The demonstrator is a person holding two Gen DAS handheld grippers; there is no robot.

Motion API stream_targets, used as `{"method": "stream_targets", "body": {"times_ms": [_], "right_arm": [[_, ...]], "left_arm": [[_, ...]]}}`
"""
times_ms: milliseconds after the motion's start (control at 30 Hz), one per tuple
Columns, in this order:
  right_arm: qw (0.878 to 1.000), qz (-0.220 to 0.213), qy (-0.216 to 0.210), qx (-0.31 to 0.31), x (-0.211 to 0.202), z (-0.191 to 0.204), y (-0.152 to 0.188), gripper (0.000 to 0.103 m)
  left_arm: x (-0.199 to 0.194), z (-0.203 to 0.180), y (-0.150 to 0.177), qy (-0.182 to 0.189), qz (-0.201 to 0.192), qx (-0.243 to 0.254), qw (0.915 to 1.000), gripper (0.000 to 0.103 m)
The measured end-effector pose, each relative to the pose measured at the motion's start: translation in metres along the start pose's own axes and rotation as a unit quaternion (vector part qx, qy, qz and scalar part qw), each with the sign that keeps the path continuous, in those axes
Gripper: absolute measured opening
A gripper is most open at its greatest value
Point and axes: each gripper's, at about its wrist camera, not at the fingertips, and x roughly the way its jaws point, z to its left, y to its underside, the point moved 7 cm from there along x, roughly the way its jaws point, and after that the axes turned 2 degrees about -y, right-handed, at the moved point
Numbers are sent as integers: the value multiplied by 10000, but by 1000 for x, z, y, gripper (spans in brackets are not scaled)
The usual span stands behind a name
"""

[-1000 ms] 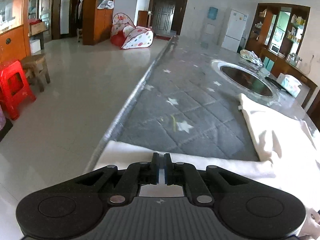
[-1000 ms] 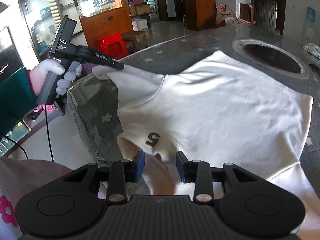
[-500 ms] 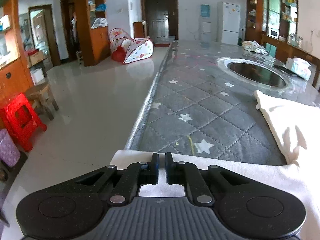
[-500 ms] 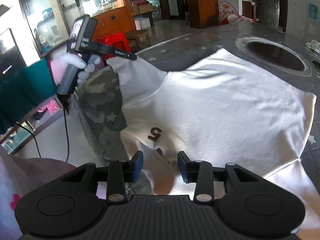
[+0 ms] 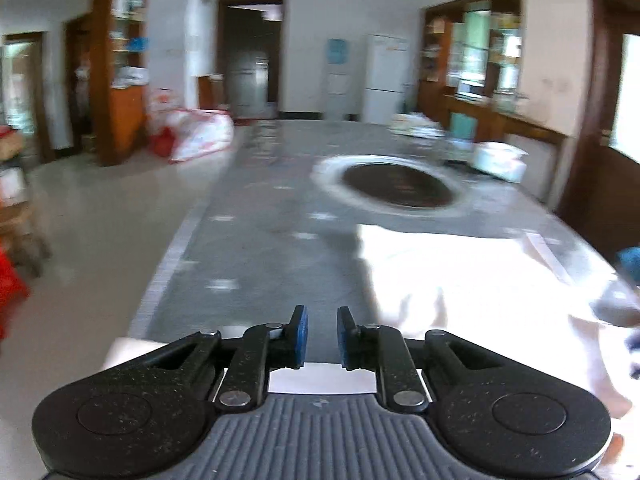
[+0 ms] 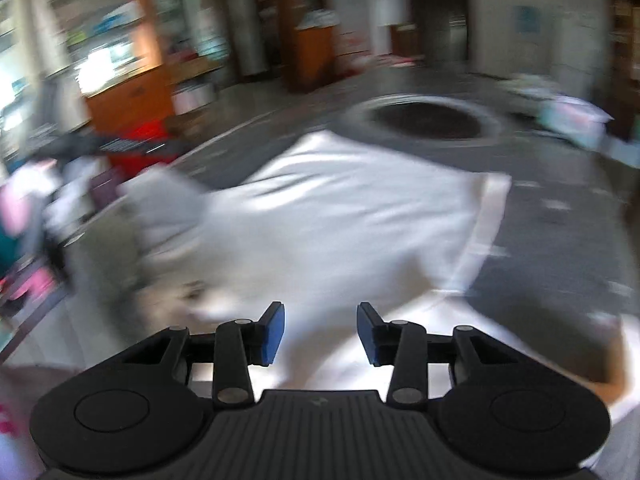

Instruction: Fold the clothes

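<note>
A white sweatshirt (image 6: 352, 216) lies spread on the grey star-patterned table (image 5: 260, 248); it also shows in the left wrist view (image 5: 460, 280). Both views are blurred by motion. My left gripper (image 5: 322, 336) is open with nothing between its blue pads, above the table's near edge, left of the shirt. A strip of white cloth shows just under it. My right gripper (image 6: 320, 332) is open wide and empty, just above the shirt's near part. The left gripper shows as a dark blur in the right wrist view (image 6: 120, 146), by the shirt's left sleeve (image 6: 168, 208).
A round dark inset (image 5: 396, 188) sits in the table beyond the shirt. White bundles (image 5: 500, 158) lie at the far right of the table. The table's left edge drops to a tiled floor (image 5: 92, 240) with a red stool (image 6: 144, 140) and cabinets beyond.
My left gripper has opened and let go of the sleeve, and it has swung right. My right gripper has opened wider and moved; both views are now blurred.
</note>
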Motion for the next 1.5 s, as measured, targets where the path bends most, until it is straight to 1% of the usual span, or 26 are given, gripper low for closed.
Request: {"method": "stream_targets", "body": {"times_ms": [67,133,167,200,233,300,333,367,400,433,467,533,633,700,867,967,1033,1100,1167,1200,1267,1367,1400,1500], "right_arm": [[9971,-105,752,99,-7,-32,0,40],[9892,-183,1442,171,-12,-64,2,42],[9843,-177,1745,223,-14,-79,3,42],[9797,-127,1977,317,-15,-93,5,43],[9762,-68,2126,429,-15,-106,8,43],[9726,22,2237,629,-13,-123,16,42],[9708,66,2284,728,-12,-131,20,40],[9710,85,2254,794,-12,-134,24,39],[9715,99,2209,853,-12,-136,27,34],[9720,112,2163,912,-13,-137,31,24],[9722,127,2161,895,-14,-137,34,22],[9694,93,2309,829,-18,-136,38,11],[9646,-88,2458,946,-31,-136,36,4],[9605,-239,2585,999,-41,-140,35,3],[9487,-226,2854,1345,-64,-149,59,3],[9406,-209,3010,1556,-78,-155,73,10],[9348,-197,3113,1697,-88,-158,83,16],[9303,-226,3191,1794,-96,-161,89,16],[9292,-352,3205,1806,-102,-160,87,16],[9310,-442,3160,1775,-104,-158,84,17],[9397,-539,2925,1687,-101,-151,77,18],[9561,-534,2417,1571,-79,-140,69,20],[9609,-529,2243,1532,-72,-137,66,23],[9668,-369,2043,1489,-52,-136,65,29]], "left_arm": [[3,-27,2,399,77,105,9991,20],[5,-56,6,757,136,324,9965,21],[6,-70,8,933,168,424,9946,25],[7,-84,11,1102,209,498,9924,25],[8,-98,14,1272,255,577,9899,26],[9,-124,21,1569,344,760,9841,26],[9,-136,24,1702,391,854,9809,26],[9,-148,28,1828,441,937,9777,26],[9,-159,31,1952,486,1022,9742,26],[9,-168,35,2071,519,1111,9706,26],[8,-176,38,2181,554,1191,9670,26],[5,-191,46,2343,648,1319,9610,26],[0,-205,60,2535,767,1505,9525,26],[-1,-211,68,2603,828,1630,9481,26],[-6,-214,82,2699,965,1815,9407,27],[-7,-213,85,2736,979,1864,9385,29],[-7,-213,86,2751,989,1902,9372,29],[-7,-214,86,2760,999,1942,9360,29],[-6,-215,85,2764,1011,1967,9353,31],[-6,-215,85,2764,1012,1972,9351,31],[-7,-216,86,2757,1013,1977,9352,32],[-7,-217,86,2743,1018,1976,9356,33],[-8,-217,86,2739,1023,1980,9356,33],[-8,-217,86,2728,1036,1996,9354,34]]}}
